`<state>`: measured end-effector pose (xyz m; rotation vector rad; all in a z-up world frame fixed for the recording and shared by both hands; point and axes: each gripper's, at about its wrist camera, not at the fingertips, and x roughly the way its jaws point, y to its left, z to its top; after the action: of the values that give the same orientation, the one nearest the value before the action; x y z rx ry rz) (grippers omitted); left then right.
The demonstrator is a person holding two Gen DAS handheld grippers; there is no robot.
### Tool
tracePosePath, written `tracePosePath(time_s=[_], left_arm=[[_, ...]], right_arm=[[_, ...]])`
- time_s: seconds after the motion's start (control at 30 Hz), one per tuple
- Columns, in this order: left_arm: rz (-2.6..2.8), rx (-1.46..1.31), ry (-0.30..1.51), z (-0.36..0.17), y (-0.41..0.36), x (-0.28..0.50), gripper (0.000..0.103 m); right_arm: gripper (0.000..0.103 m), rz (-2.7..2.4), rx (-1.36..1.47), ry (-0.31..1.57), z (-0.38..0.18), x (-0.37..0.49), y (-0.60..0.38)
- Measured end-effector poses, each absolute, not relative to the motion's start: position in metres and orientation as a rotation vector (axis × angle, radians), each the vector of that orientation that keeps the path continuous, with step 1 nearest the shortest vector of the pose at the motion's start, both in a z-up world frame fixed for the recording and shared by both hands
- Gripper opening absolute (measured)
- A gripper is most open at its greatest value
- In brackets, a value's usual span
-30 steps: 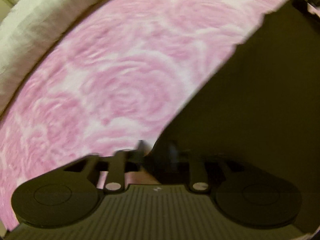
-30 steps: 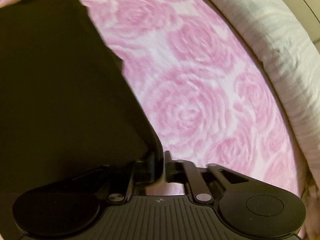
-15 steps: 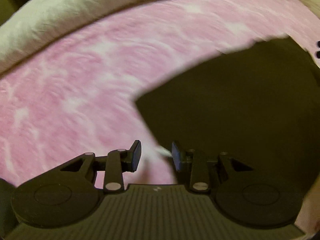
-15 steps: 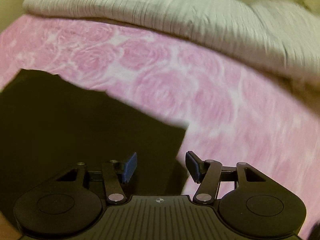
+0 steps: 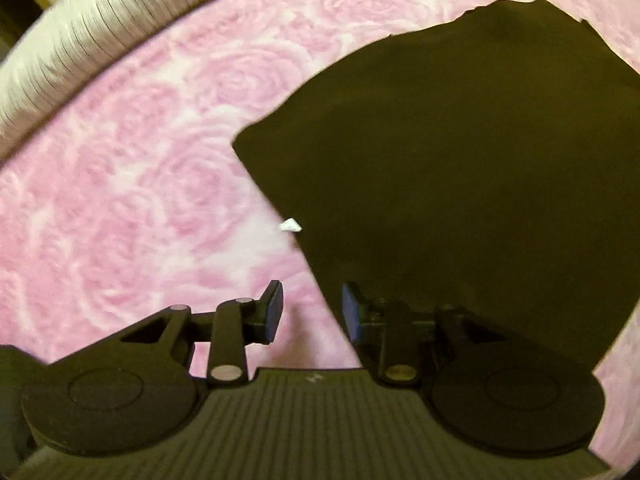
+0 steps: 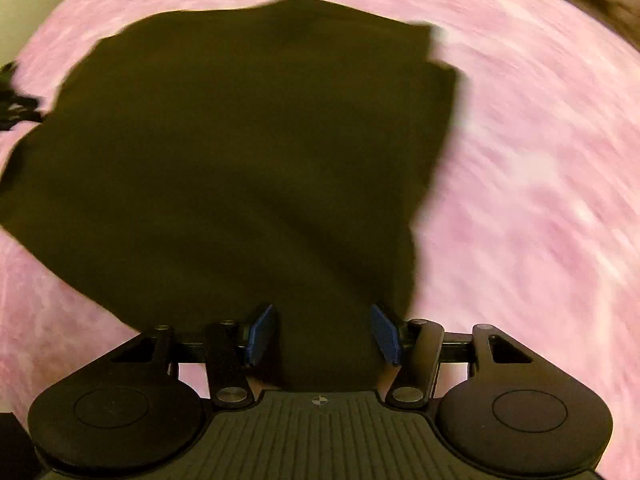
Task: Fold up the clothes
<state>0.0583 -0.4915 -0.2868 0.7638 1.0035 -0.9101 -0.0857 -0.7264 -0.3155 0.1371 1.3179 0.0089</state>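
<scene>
Two tongs (image 5: 310, 314) (image 6: 323, 334) agape, dark garment (image 6: 240, 160) blurred

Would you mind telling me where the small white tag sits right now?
In the left wrist view, the white tag pokes out at the left edge of the dark garment, against the pink rose bedspread.

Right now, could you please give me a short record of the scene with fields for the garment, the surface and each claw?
garment: dark cloth, lying spread on the bedspread, free of both claws
surface: pink rose bedspread
far edge: ribbed white blanket
small item: white scrap at the cloth's edge, seen from the left wrist
left claw: open, over the cloth's edge, holding nothing
right claw: open, cloth seen between the fingers, not gripped
image quality: right view motion-blurred
</scene>
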Motion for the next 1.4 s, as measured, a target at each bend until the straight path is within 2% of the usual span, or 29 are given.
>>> tracePosePath(time_s=[0.2, 0.4, 0.6, 0.97, 1.13, 1.4], left_arm=[[-1.007, 0.847, 0.909, -0.264, -0.483, 0.013, 0.027], [-1.094, 0.984, 0.954, -0.311, -0.473, -0.037, 0.028], [-1.032, 0.924, 1.034, -0.304, -0.458, -0.028, 0.028], [-0.844, 0.758, 1.056, -0.238, -0.418, -0.053, 0.028], [-0.808, 0.74, 1.036, -0.208, -0.407, -0.081, 0.028], [-0.799, 0.748, 0.988, -0.174, -0.407, -0.118, 0.028]], right_arm=[[0.057, -0.136, 0.246, 1.205, -0.279, -0.116, -0.711], [0.057, -0.013, 0.223, 1.219, -0.307, -0.116, -0.66], [0.057, -0.155, 0.284, 1.299, -0.318, -0.119, -0.668], [0.059, -0.149, 0.242, 1.238, -0.238, -0.143, -0.599], [0.068, -0.163, 0.258, 1.231, -0.223, -0.147, -0.581], [0.071, -0.162, 0.235, 1.197, -0.186, -0.148, -0.576]])
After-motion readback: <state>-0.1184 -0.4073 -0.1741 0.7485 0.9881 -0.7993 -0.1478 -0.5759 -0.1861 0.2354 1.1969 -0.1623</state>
